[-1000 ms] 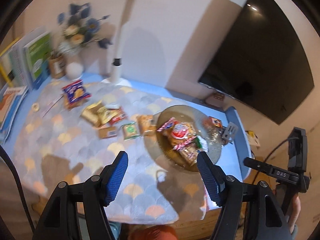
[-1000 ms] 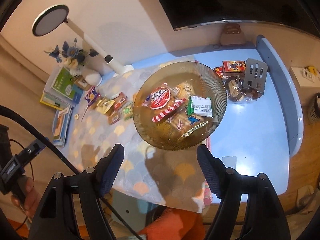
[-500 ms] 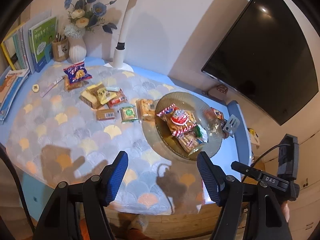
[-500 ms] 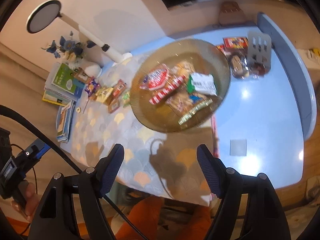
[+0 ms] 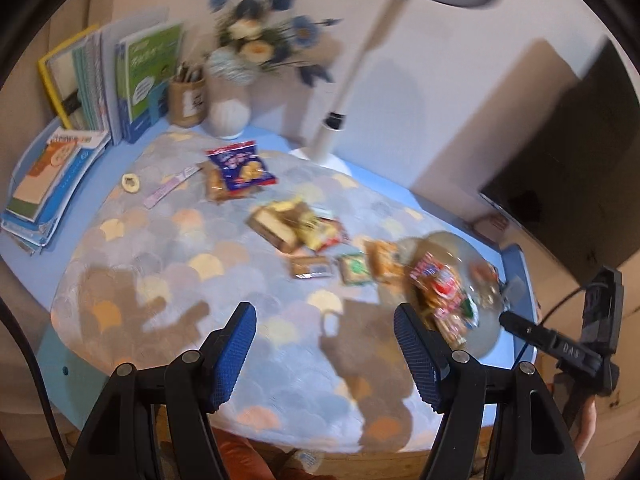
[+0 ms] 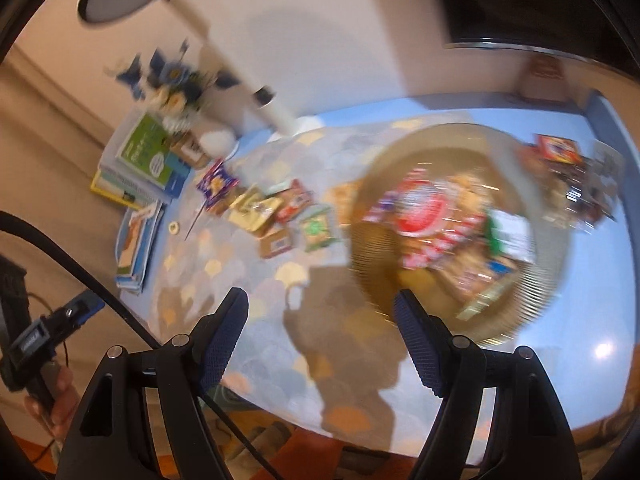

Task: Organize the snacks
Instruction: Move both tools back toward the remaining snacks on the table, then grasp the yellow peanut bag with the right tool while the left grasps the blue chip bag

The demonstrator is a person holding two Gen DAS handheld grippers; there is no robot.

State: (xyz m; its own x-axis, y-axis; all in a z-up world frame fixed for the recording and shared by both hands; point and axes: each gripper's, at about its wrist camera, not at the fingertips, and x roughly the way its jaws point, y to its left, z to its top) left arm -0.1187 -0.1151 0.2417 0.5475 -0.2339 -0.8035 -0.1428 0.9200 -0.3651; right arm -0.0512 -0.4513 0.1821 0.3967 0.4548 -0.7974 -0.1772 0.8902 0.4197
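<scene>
An amber glass bowl (image 6: 532,292) (image 5: 486,336) holds several snack packets, a red-and-white one (image 6: 420,208) on top. Loose snacks lie on the scalloped cloth (image 5: 168,264): a blue chip bag (image 5: 240,164), a yellow and brown cluster (image 5: 296,224), a brown bar (image 5: 311,267), a green packet (image 5: 354,269) and an orange packet (image 5: 384,260). My left gripper (image 5: 324,354) hangs open above the cloth's near edge, nothing between its blue pads. My right gripper (image 6: 320,338) is open too, above the cloth beside the bowl's near left rim. Both views are blurred.
Books (image 5: 132,80), a pen cup (image 5: 187,100), a flower vase (image 5: 230,116) and a white lamp post (image 5: 340,104) line the back. A dark screen (image 5: 568,152) hangs on the right wall. More packets (image 6: 572,176) lie right of the bowl on the blue table (image 6: 592,280).
Both grippers have swung left over the table; the books and vase are larger in the left wrist view and the bowl has slid right. Jaws stay as wide as before.
</scene>
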